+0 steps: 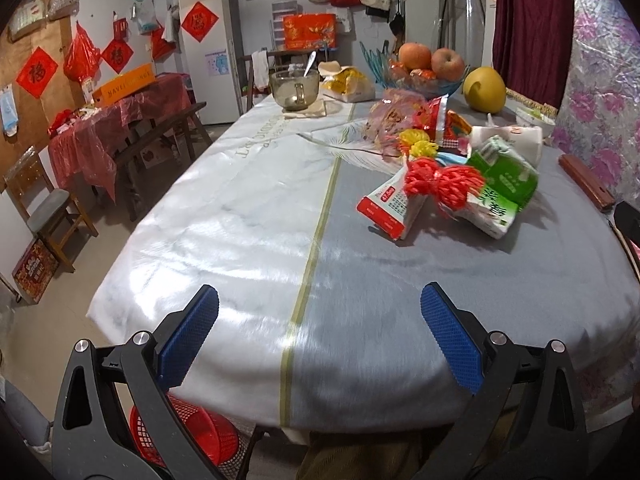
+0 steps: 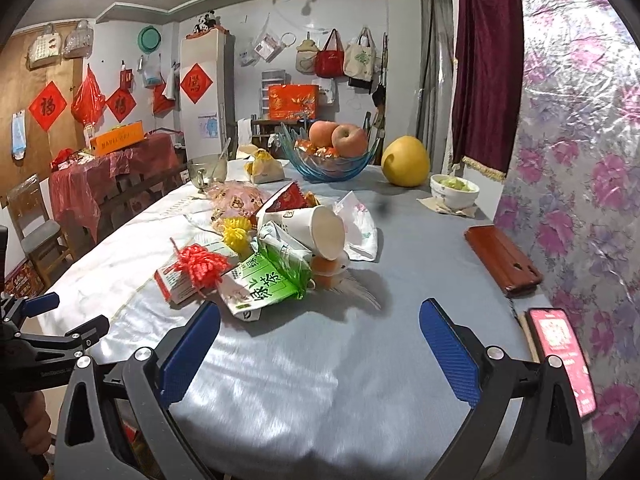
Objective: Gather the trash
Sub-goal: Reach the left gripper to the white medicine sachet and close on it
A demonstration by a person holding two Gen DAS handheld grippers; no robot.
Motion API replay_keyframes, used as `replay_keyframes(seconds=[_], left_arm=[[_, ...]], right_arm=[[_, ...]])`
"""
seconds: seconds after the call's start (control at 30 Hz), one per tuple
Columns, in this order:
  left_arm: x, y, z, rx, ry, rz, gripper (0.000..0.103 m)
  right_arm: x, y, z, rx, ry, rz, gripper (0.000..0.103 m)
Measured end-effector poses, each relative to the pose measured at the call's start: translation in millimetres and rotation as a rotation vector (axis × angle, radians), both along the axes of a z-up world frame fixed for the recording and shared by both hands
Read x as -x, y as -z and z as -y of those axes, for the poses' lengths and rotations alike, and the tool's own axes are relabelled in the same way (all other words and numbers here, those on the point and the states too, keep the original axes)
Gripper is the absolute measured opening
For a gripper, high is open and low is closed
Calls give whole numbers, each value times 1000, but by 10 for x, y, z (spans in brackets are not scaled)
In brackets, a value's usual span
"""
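Observation:
A pile of trash lies mid-table: a green tea carton (image 2: 264, 280) (image 1: 502, 184), a red-and-white carton (image 1: 386, 210) (image 2: 174, 280), a red fruit net (image 1: 440, 182) (image 2: 202, 264), yellow nets (image 2: 236, 236) (image 1: 418, 145), a tipped paper cup (image 2: 320, 230), a jelly cup (image 2: 326, 268), a pink wrapper (image 1: 394, 118) (image 2: 236, 200). My left gripper (image 1: 319, 340) is open and empty over the near table edge, well short of the pile. My right gripper (image 2: 320, 348) is open and empty, just short of the green carton. The left gripper also shows at the left of the right wrist view (image 2: 68, 316).
A red basket (image 1: 184, 432) stands on the floor below the table's near-left edge. At the back are a blue fruit bowl (image 2: 332, 166), a pomelo (image 2: 404, 162), a white bowl (image 2: 454, 192), a glass jug (image 1: 294, 88). A red case (image 2: 504, 260) and phone (image 2: 560, 360) lie at right.

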State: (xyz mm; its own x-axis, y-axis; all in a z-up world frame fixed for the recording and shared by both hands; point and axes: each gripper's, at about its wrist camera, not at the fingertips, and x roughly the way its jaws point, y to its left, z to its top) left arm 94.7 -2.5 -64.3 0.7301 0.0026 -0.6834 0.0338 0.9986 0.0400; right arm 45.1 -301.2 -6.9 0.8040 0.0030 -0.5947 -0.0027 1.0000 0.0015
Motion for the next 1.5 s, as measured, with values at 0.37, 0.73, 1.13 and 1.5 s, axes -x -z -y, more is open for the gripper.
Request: replay_keyframes(seconds=[0.37,0.73,1.13,1.5], left_arm=[[-511,190,17,61,81,-49,97],[-1047,111,648,139,271,-7,90],[-1239,48,665,201,266,-1,75],[-1357,235,549,221,234,-103,75]], right_arm=[[-473,266,193,-82,-2,10,98],[-560,322,617,-192,56,40,98],[-542,329,559,-204,26,43,98],[-519,321,639,-225,29,61,98]])
